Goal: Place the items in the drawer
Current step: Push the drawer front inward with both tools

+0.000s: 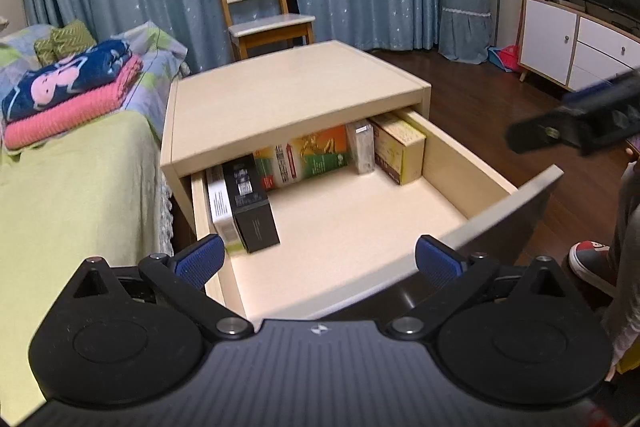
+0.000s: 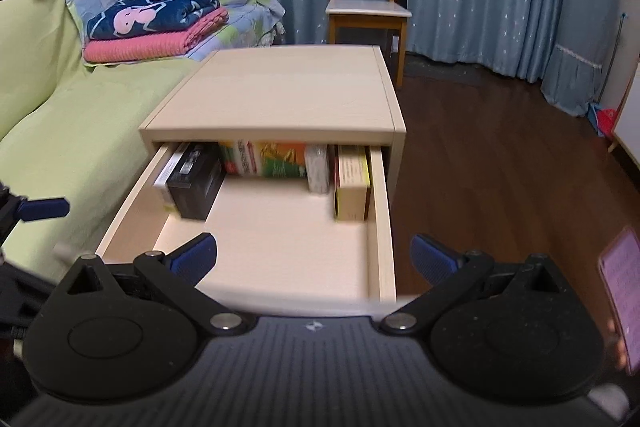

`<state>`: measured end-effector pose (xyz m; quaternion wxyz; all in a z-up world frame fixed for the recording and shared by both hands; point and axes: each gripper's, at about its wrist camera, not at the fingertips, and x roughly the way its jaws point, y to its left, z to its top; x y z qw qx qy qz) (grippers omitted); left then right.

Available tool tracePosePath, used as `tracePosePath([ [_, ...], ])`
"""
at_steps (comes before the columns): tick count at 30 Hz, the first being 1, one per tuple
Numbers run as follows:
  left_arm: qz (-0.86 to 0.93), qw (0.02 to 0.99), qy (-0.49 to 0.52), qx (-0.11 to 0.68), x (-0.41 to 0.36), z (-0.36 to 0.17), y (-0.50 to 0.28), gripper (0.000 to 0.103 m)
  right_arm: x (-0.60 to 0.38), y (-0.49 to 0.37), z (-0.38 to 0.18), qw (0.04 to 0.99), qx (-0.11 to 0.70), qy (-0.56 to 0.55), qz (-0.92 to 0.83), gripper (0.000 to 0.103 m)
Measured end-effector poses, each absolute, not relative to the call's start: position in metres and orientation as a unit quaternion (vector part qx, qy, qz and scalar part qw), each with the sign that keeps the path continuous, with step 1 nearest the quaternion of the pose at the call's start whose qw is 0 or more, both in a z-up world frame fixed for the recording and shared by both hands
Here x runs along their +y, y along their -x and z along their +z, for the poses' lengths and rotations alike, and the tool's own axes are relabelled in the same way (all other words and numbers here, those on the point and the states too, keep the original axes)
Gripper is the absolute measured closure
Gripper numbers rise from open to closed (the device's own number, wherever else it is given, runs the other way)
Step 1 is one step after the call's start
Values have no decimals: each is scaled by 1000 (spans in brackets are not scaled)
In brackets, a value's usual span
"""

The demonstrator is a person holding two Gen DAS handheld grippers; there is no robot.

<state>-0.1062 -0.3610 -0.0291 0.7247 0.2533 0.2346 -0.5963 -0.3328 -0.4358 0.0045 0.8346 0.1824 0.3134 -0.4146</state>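
We hold both grippers empty, jaws spread: left gripper (image 1: pixel 318 259), right gripper (image 2: pixel 314 257). The drawer (image 2: pixel 280 239) stands pulled out at twelve o'clock, with boxes (image 2: pixel 276 161) lining its back.

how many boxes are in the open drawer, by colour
white box: 1
black box: 1
orange and green box: 1
grey-white box: 1
yellow box: 1
Total: 5, all at the back of the drawer; neither tool holds anything.
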Motion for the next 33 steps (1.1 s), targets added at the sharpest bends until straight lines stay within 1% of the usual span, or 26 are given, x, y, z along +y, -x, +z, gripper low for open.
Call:
tracePosePath([
  [5, -592, 720, -254, 258, -350, -30, 113, 1, -428, 350, -9, 825, 336, -216, -400, 1],
  [10, -580, 716, -262, 286, -347, -36, 119, 1, -435, 361, -38, 808, 356, -252, -395, 1],
  [20, -545, 719, -272, 336, -362, -57, 112, 1, -458, 371, -84, 785, 341, -321, -406, 1],
  [26, -529, 711, -270, 377, -374, -67, 102, 1, -470, 360, -101, 785, 334, -335, -400, 1],
  [33, -520, 711, -270, 389, -382, -69, 100, 1, -479, 350, -108, 795, 328, -330, -391, 1],
])
